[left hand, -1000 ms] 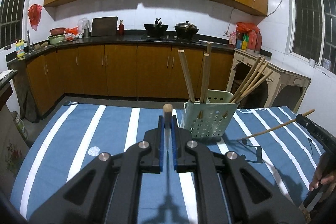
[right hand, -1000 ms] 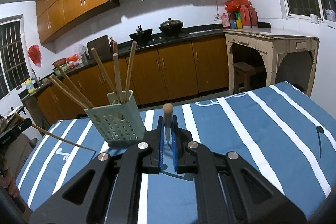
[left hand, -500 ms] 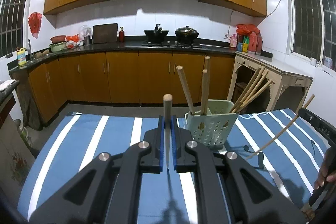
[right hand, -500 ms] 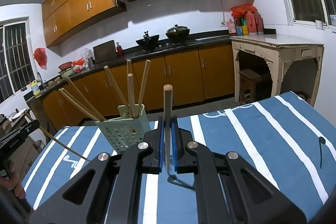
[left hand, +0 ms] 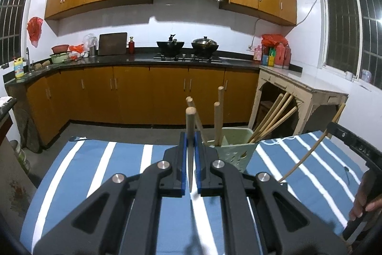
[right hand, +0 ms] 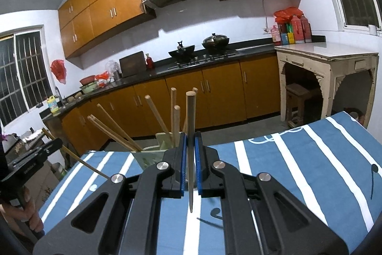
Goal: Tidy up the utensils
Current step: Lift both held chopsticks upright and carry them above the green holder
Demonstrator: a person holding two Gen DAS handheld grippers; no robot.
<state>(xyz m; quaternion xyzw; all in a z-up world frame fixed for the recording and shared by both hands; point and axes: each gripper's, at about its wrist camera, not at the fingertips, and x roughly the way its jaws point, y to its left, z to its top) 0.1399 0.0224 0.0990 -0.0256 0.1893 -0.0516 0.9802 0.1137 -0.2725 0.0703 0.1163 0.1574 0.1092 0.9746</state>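
Observation:
A pale green perforated utensil holder (left hand: 235, 147) stands on the blue striped tablecloth (left hand: 95, 171) with several wooden chopsticks in it; it also shows in the right wrist view (right hand: 152, 155), partly behind my fingers. My left gripper (left hand: 190, 152) is shut on a wooden chopstick (left hand: 190, 135) held upright, just left of the holder. My right gripper (right hand: 190, 152) is shut on another wooden chopstick (right hand: 191, 130), held upright just right of the holder. The other gripper with its chopstick shows at each view's edge.
The table (right hand: 310, 159) has a blue cloth with white stripes. Behind it are kitchen cabinets, a stove with two pots (left hand: 188, 46), and a cream side table (right hand: 329, 59) at the right. The table's far edge lies just beyond the holder.
Both grippers have risen and tilted up, bringing their chopsticks upright and closer to the holder. The holder now sits lower and nearer in both views.

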